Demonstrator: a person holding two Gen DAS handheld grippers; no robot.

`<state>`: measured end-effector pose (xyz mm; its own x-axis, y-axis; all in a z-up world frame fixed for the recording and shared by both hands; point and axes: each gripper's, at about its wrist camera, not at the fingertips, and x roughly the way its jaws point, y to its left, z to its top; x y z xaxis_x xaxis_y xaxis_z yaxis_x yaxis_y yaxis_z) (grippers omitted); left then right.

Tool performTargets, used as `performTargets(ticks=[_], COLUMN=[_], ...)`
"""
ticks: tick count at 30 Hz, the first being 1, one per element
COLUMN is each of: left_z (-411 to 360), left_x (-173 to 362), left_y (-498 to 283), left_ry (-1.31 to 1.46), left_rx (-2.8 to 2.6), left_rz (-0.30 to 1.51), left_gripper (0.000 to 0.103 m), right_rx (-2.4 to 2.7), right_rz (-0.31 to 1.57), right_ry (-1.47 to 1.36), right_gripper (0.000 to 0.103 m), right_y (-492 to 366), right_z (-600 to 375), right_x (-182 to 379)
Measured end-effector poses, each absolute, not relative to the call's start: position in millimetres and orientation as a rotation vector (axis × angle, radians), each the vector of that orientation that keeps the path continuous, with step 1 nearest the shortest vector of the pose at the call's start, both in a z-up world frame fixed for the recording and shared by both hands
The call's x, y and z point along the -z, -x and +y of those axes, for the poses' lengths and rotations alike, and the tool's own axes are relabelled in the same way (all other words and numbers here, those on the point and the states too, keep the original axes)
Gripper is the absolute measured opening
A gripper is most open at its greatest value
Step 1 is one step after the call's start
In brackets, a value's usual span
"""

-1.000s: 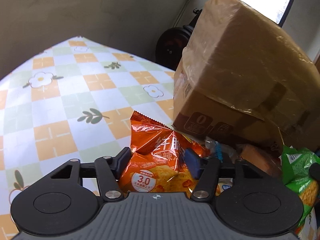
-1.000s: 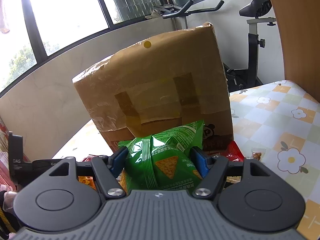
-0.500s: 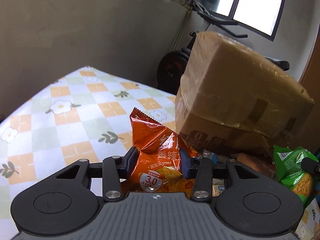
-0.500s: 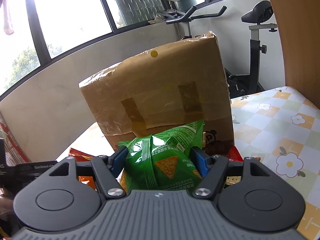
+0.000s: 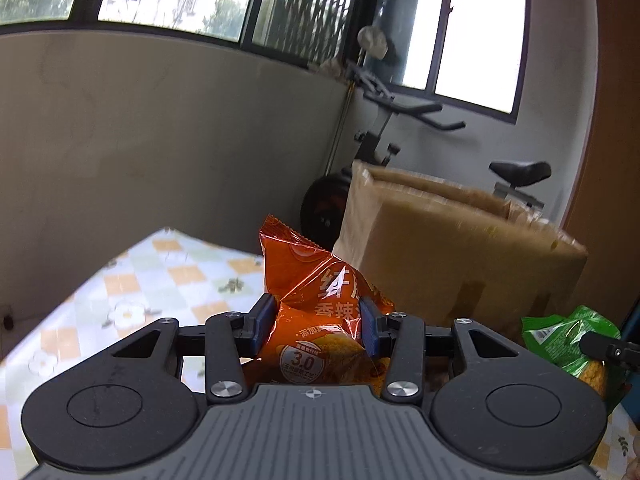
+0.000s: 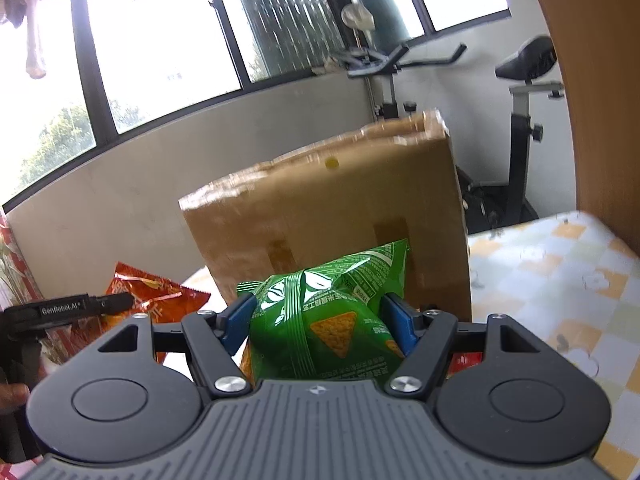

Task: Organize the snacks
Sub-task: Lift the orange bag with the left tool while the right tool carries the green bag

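We clamp an orange bag [image 5: 320, 316] and a green bag [image 6: 328, 316], one per gripper, lifted clear to drop into the box [image 6: 340, 208] at twelve o'clock.

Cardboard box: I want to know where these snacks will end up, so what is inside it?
Nothing inside shows. The cardboard box stands taller than both cameras, so only its taped outer walls and top edges are visible; whether it holds anything cannot be told.
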<state>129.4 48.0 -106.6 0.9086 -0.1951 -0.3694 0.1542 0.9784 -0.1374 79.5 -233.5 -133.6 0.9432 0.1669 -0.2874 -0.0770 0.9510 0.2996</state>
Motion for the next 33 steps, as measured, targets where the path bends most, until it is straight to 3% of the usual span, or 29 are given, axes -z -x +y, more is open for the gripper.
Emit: performTargets(ticks=[14,33], left_z=[12.5,-58.5], left_x=[35.2,13.1], left_y=[-141.1,-203.9], left_ry=[0.090,-0.027], left_rx=[0.257,0.330], left_rz=[0.203,0.143], left_gripper=[0.047,0.047], right_rx=[-0.138,-0.120], right_rz=[0.136,0.029], right_ry=[-0.250,-0.138], right_gripper=[0.071,0.071], right_y=[-80.8,-157.4], right_z=[-245.3,-256.9], right_x=[72.4,18.1])
